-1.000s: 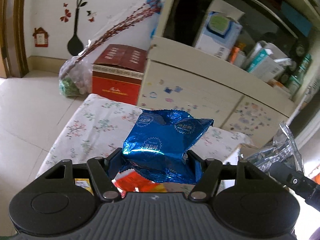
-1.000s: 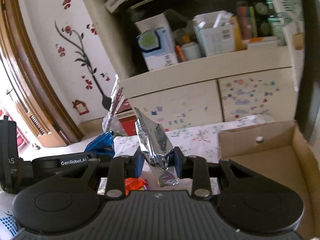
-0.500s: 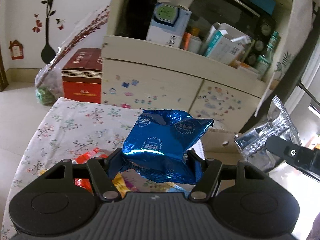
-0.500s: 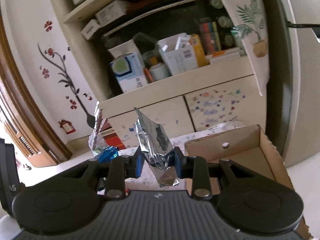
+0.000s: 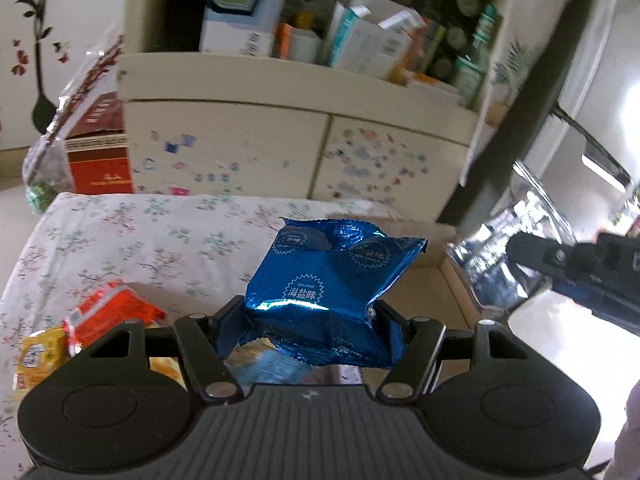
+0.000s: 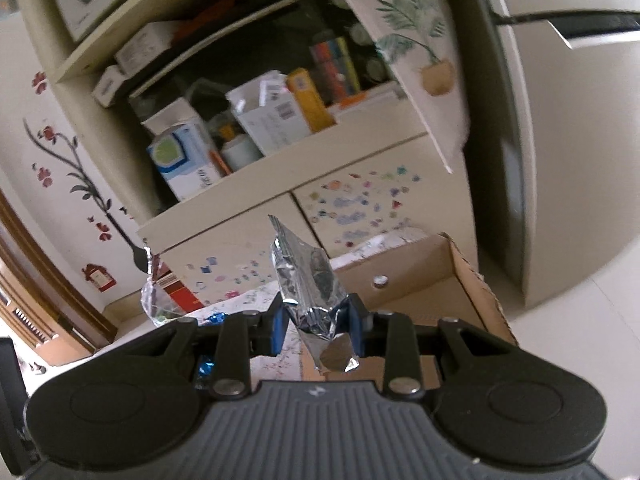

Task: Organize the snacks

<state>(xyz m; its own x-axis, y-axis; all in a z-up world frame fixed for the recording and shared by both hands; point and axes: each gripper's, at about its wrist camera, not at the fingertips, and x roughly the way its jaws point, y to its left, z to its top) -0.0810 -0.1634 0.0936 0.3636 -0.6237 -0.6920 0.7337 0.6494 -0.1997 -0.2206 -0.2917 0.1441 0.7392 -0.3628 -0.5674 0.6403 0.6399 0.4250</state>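
Note:
My left gripper (image 5: 310, 320) is shut on a blue foil snack bag (image 5: 328, 276) and holds it above the floral-cloth table (image 5: 160, 240). My right gripper (image 6: 318, 326) is shut on a silver foil snack bag (image 6: 308, 280), held upright above the open cardboard box (image 6: 420, 276). In the left wrist view the silver bag (image 5: 500, 256) and the right gripper (image 5: 532, 254) show at the right, over the box (image 5: 436, 276). A red snack bag (image 5: 112, 312) and a yellow snack pack (image 5: 38, 356) lie on the table at the left.
A cream cabinet (image 5: 296, 136) with sticker-covered doors stands behind the table, its shelf full of boxes and bottles. A red carton (image 5: 100, 152) and a clear plastic bag (image 5: 44, 176) sit on the floor at the left. A refrigerator (image 6: 560, 160) stands at the right.
Both grippers have swung to the right with their bags still held. The cardboard box has come closer under the right gripper, and the red and yellow snacks have come into the left view.

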